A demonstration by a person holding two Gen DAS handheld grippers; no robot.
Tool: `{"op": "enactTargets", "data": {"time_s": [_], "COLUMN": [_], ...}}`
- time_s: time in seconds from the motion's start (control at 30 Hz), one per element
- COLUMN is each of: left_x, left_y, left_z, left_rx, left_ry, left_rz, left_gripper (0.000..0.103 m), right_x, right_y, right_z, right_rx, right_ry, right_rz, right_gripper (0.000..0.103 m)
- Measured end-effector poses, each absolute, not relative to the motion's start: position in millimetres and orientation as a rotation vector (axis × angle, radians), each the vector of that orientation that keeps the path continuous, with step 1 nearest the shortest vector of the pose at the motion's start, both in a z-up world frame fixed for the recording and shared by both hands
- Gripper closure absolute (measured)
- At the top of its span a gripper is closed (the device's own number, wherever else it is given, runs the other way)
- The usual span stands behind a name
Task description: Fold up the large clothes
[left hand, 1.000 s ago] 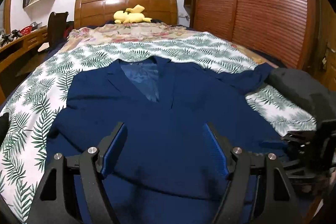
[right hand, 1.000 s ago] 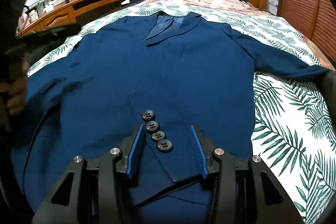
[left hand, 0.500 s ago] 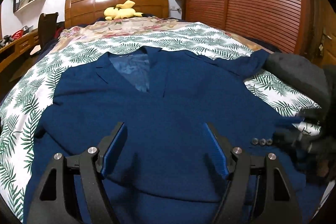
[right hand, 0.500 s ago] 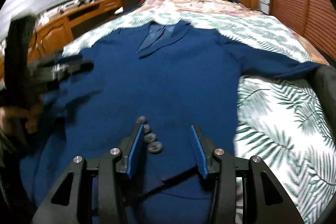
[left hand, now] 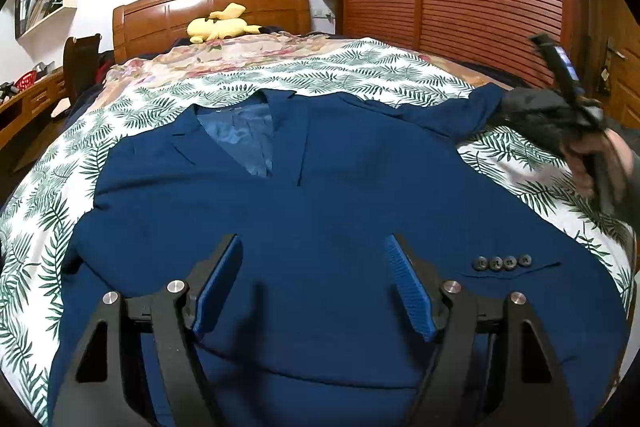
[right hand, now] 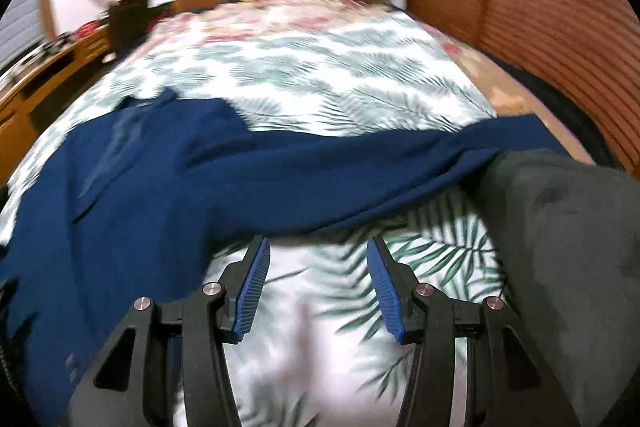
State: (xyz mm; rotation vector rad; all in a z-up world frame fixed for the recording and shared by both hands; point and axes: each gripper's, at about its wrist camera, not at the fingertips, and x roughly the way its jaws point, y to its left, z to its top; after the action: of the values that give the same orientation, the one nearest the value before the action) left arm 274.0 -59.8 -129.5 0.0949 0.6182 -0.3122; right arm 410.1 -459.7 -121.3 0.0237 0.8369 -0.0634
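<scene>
left gripper [left hand: 314, 283] jaws wide over jacket [left hand: 320, 207] | right gripper [right hand: 318, 277] jaws just widened, empty

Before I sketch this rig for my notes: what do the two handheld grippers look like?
Both match: the left gripper and right gripper have black angular frames with triangular cut-outs, silver round pivot bolts, and two fingers faced with ribbed blue pads. No cables show. The left wrist view shows the hand on the right gripper's black handle; no sleeve is discernible.

A bed [left hand: 360, 67] with a leaf-print sheet fills the frame; a blue jacket [left hand: 320, 207] lies flat at centre, grey cloth [right hand: 560, 247] at right, a yellow toy [left hand: 220, 27] at upper centre.
</scene>
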Motion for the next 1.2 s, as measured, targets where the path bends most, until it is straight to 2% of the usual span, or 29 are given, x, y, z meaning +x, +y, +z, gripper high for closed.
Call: {"op": "enactTargets", "data": {"time_s": [0.33, 0.37, 0.4, 0.47, 0.5, 0.67, 0.8, 1.0, 1.2], "left_x": [274, 274, 274, 274, 273, 274, 274, 274, 274], "left_y": [-60, -61, -61, -61, -62, -62, -61, -61, -61], "left_z": [-130, -130, -130, -130, -130, -130, -131, -131, -131], "left_rx": [0.093, 0.093, 0.094, 0.096, 0.097, 0.097, 0.09, 0.088, 0.084], "left_ry": [0.627, 0.628, 0.629, 0.63, 0.63, 0.633, 0.635, 0.637, 0.637], "left_rz": [-0.332, -0.332, -0.333, -0.335, -0.335, -0.335, -0.337, -0.338, -0.337], "left_gripper": [0.028, 0.028, 0.028, 0.028, 0.028, 0.028, 0.028, 0.028, 0.028], "right_x": [479, 483, 487, 489, 488, 460, 425, 373, 365], "right_y": [-507, -508, -504, -497, -490, -444, -389, -336, -326], "right_z": [-149, -148, -148, -137, -130, -80, -62, -88, -103], "right_rx": [0.255, 0.248, 0.235, 0.183, 0.157, 0.041, -0.029, -0.093, -0.176], "right_ry": [0.931, 0.93, 0.932, 0.913, 0.888, 0.721, 0.68, 0.778, 0.825], "right_rz": [-0.155, -0.158, -0.161, -0.161, -0.154, -0.063, 0.133, 0.284, 0.261], "right_gripper": [0.051, 0.062, 0.078, 0.096, 0.098, 0.1, 0.099, 0.099, 0.098]}}
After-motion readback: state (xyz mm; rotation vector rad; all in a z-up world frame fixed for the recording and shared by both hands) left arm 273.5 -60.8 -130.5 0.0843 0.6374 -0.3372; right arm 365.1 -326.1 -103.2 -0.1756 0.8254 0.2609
